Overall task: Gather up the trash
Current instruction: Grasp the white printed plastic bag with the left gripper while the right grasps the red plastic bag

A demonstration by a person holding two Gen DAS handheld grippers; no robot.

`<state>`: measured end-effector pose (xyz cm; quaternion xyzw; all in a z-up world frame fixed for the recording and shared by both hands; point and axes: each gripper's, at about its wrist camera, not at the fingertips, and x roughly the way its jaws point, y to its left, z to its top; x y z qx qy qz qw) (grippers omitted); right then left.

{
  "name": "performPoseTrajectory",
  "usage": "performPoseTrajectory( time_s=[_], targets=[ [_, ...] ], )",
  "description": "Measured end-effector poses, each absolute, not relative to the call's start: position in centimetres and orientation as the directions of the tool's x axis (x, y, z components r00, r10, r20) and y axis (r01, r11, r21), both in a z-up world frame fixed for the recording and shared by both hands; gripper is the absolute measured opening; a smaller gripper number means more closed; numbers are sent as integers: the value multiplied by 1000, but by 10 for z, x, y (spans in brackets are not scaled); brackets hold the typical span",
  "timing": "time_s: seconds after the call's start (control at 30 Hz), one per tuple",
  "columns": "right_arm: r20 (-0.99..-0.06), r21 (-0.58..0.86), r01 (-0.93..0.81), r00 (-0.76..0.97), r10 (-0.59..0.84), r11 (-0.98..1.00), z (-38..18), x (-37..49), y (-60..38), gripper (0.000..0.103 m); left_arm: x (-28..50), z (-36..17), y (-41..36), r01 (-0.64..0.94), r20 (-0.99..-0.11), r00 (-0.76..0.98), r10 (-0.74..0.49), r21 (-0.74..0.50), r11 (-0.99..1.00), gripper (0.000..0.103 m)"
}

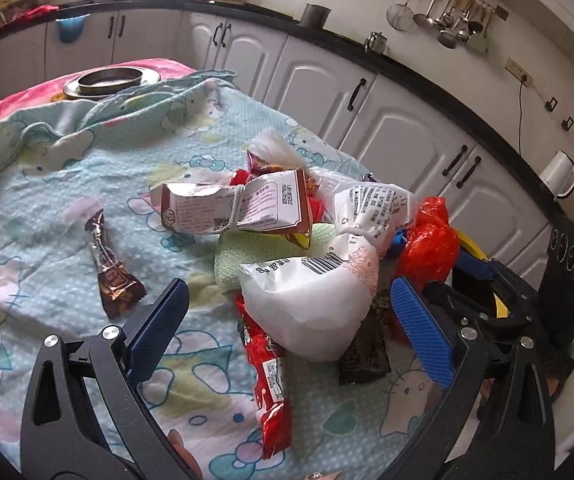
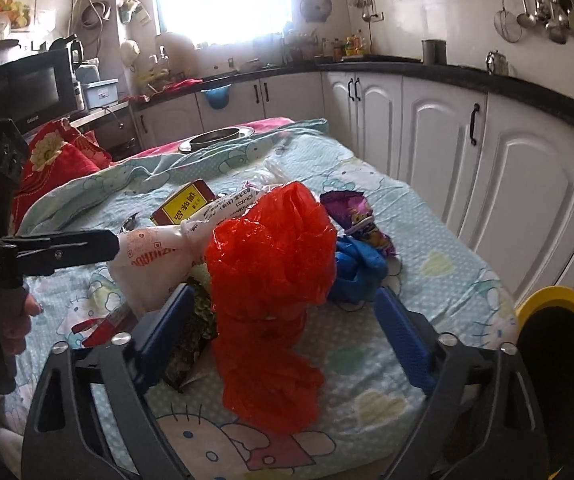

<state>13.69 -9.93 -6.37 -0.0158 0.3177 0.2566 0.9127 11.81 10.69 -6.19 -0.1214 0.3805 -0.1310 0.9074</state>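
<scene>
Two claws, both mine, and both are spread wide with nothing pinched. My right claw straddles the red bag; its pads stand clear of the plastic on either side, so I have not got it yet. My left claw frames the white bag, again with no contact I can see.

The trash lies heaped on the sheet: red bag nearest my right, blue scrap and purple wrapper just beyond it, white bag and carton to the left, a red wrapper running under the white bag, and a brown wrapper lying well apart on its own. The yellow bin sits at my far right, off the edge of the bed.

What worries me most is the red bag. It is thin and puffed up, so I judge my pads may squash air, catch only a fold, and let it slip on the way to the bin. If I go low for a firmer bite, I could pinch the sheet and drag the whole heap. The dark wrapper beside my left pad might snag and then drop. My claws are also working close together, so they may knock each other. The lone brown wrapper is easy to forget.
</scene>
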Motion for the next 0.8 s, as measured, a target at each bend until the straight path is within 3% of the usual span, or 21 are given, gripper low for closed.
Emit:
performPoseTrajectory(
  time_s=[0.13, 0.2, 0.3, 0.4, 0.5, 0.6, 0.8],
  targets=[
    [-593, 163, -498, 641, 488, 852, -66, 142, -96, 69, 121, -66, 105, 151, -666, 660, -347, -334, 930, 93],
    [-594, 168, -514, 628, 502, 841, -66, 141, -94, 56, 122, -69, 104, 156, -667, 653, -360, -347, 925, 93],
    [-595, 173, -525, 618, 514, 833, -66, 139, -92, 48, 124, -70, 101, 166, -668, 643, -375, -357, 919, 93],
    [-592, 182, -530, 613, 522, 828, -64, 138, -94, 43, 125, -68, 96, 188, -662, 632, -403, -373, 909, 90],
    [-586, 184, -529, 618, 524, 829, -61, 135, -96, 42, 124, -65, 92, 203, -657, 633, -408, -368, 907, 80],
    [-585, 185, -532, 616, 527, 826, -60, 134, -97, 41, 121, -62, 90, 207, -653, 641, -402, -357, 911, 64],
    [-584, 181, -539, 614, 531, 822, -60, 131, -96, 40, 117, -62, 90, 208, -656, 641, -399, -353, 912, 51]
  ],
)
